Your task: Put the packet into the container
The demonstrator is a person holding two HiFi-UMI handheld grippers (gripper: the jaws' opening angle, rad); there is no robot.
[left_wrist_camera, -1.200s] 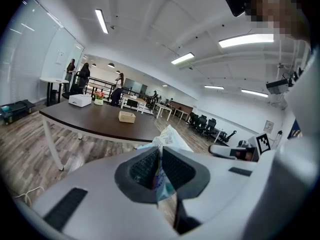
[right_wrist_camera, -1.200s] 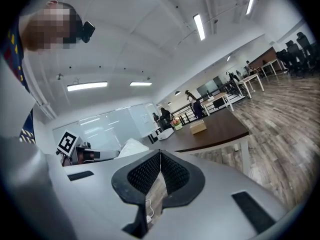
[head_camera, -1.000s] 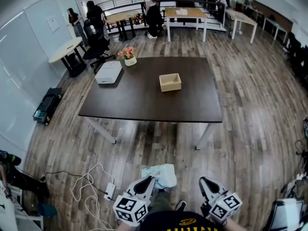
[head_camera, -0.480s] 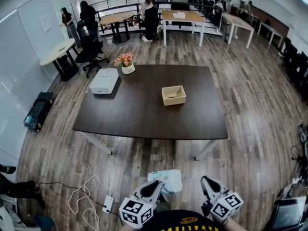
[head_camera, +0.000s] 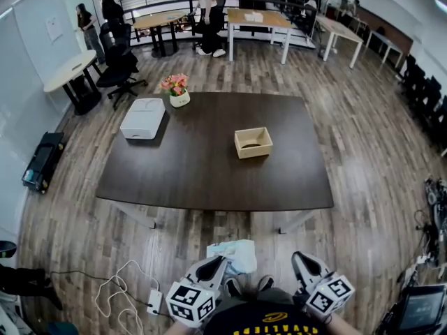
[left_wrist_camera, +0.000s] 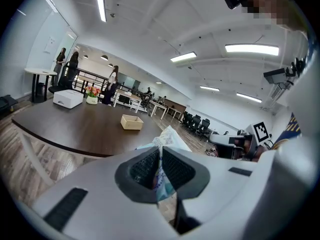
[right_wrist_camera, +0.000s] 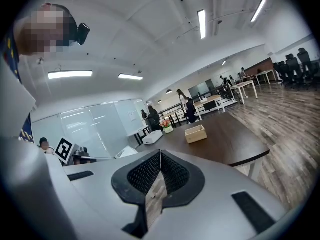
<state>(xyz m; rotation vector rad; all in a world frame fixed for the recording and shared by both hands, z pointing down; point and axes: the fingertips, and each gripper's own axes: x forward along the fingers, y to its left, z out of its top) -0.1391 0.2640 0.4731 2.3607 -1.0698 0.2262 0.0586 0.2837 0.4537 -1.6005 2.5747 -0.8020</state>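
My left gripper (head_camera: 218, 262) (left_wrist_camera: 161, 165) is shut on a pale blue-and-white packet (head_camera: 235, 254) (left_wrist_camera: 168, 140), whose crumpled top sticks out past the jaws. A small open wooden container (head_camera: 253, 142) (left_wrist_camera: 132, 122) (right_wrist_camera: 196, 133) sits on the dark table (head_camera: 209, 180), right of its middle and well ahead of both grippers. My right gripper (head_camera: 301, 259) (right_wrist_camera: 160, 169) is shut with nothing between its pads. Both grippers are low in the head view, short of the table's near edge.
On the table's far left stand a white box (head_camera: 142, 118) and a flower pot (head_camera: 177, 97). White cables (head_camera: 129, 285) and a power strip lie on the wooden floor at the left. People stand by distant tables (head_camera: 255, 19) at the back.
The table and container have drawn nearer and lower in the head view as I moved toward them. Both grippers keep their places in the view, the packet still in the left one.
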